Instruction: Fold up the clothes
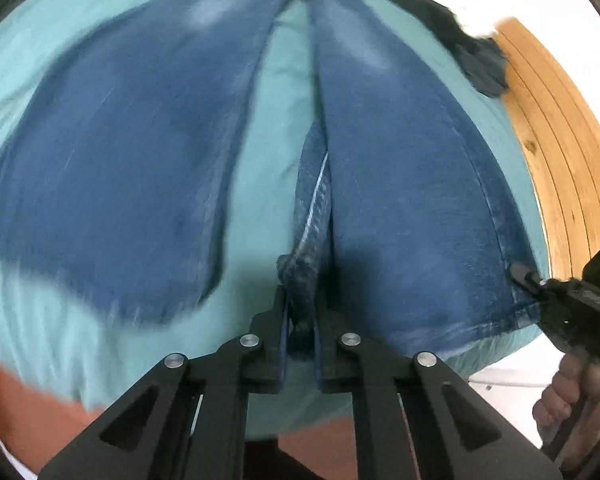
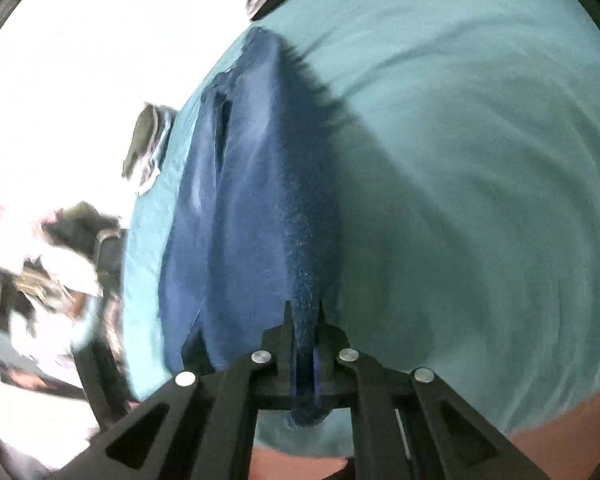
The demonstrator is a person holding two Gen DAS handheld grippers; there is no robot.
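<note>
A pair of blue jeans (image 1: 400,160) lies spread on a teal sheet (image 1: 276,120), its two legs running away from me. My left gripper (image 1: 300,300) is shut on the inner hem corner of the right leg. My right gripper (image 1: 520,272) shows at the right edge, clamped on the outer hem corner of the same leg. In the right wrist view my right gripper (image 2: 303,312) is shut on a fold of the jeans (image 2: 252,200), which stretch away, lifted off the teal sheet (image 2: 480,160).
A dark garment (image 1: 480,60) lies at the far right edge of the sheet beside a wooden board (image 1: 560,140). More crumpled clothes (image 2: 144,144) lie off the sheet's left side. White floor (image 2: 80,60) surrounds the bed.
</note>
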